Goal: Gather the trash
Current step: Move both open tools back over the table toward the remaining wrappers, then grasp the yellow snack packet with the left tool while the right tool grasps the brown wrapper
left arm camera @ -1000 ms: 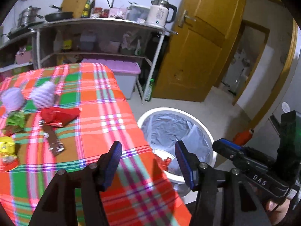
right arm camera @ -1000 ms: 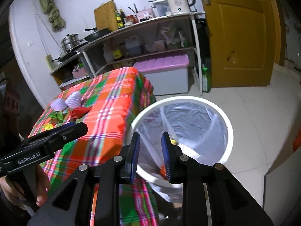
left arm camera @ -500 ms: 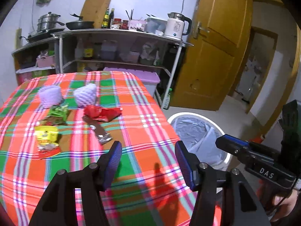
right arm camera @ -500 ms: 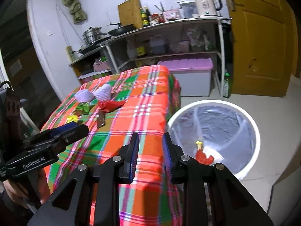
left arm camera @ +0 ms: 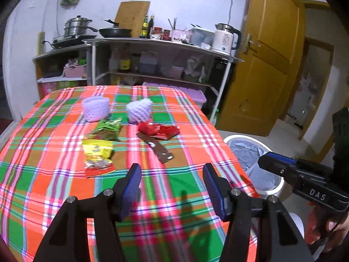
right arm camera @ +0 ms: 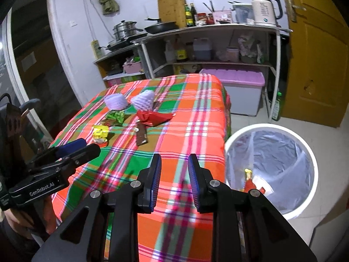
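Trash lies on the plaid table (left arm camera: 54, 196): a yellow-red wrapper (left arm camera: 97, 157), a green wrapper (left arm camera: 105, 128), a red wrapper (left arm camera: 159, 131), a brown wrapper (left arm camera: 157, 149) and two purple foam nets (left arm camera: 96, 109) (left arm camera: 139, 110). The same trash shows in the right wrist view, with the red wrapper (right arm camera: 153, 118) in the middle. The white bin (right arm camera: 270, 166) with a clear liner stands right of the table and holds some wrappers. My left gripper (left arm camera: 172, 185) is open and empty above the table's near part. My right gripper (right arm camera: 174, 174) is open a little and empty, over the table's right edge.
A metal shelf unit (left arm camera: 165, 61) with pots, bottles and a kettle (left arm camera: 224, 38) stands behind the table. A purple-lidded box (right arm camera: 237, 87) sits under it. A yellow door (left arm camera: 266, 65) is at the right. The bin also shows in the left wrist view (left arm camera: 253, 159).
Both grippers have swung from over the bin back toward the table. The trash on the table now lies ahead of the left gripper. Both stayed empty.
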`<state>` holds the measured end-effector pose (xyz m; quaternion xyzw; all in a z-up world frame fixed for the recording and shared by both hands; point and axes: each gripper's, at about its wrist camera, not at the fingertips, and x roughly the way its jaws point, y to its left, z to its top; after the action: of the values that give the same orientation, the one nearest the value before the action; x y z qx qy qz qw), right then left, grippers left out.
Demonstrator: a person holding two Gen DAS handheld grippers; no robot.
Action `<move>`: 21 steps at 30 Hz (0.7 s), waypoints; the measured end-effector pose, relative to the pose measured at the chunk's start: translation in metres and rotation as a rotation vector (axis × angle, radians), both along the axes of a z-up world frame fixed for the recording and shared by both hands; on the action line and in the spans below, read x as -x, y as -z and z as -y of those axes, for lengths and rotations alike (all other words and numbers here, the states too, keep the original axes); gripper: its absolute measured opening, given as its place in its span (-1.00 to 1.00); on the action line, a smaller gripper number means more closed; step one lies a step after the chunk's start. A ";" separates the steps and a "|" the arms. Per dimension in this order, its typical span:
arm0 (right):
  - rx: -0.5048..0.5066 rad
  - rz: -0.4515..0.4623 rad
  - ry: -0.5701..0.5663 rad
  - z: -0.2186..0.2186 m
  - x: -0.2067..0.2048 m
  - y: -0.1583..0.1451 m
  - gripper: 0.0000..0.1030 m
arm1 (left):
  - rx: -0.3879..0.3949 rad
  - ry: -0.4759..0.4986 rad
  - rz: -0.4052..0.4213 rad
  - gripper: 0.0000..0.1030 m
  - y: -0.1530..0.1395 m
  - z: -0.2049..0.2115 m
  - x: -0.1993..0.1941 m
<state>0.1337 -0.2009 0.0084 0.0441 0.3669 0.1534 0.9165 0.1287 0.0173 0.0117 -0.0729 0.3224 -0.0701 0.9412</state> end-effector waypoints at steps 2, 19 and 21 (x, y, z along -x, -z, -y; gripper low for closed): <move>0.014 0.004 -0.016 -0.008 -0.002 -0.001 -0.49 | 0.000 -0.015 -0.004 0.13 0.001 -0.007 0.002; 0.073 -0.012 -0.127 -0.066 -0.040 0.015 -0.49 | 0.001 -0.128 -0.049 0.13 0.015 -0.065 -0.017; 0.077 -0.027 -0.137 -0.072 -0.048 0.020 -0.49 | 0.003 -0.141 -0.063 0.13 0.020 -0.073 -0.024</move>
<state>0.1816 -0.1292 -0.0113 -0.0144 0.3870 0.2007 0.8999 0.1529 0.0905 -0.0078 -0.0992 0.3457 -0.0017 0.9331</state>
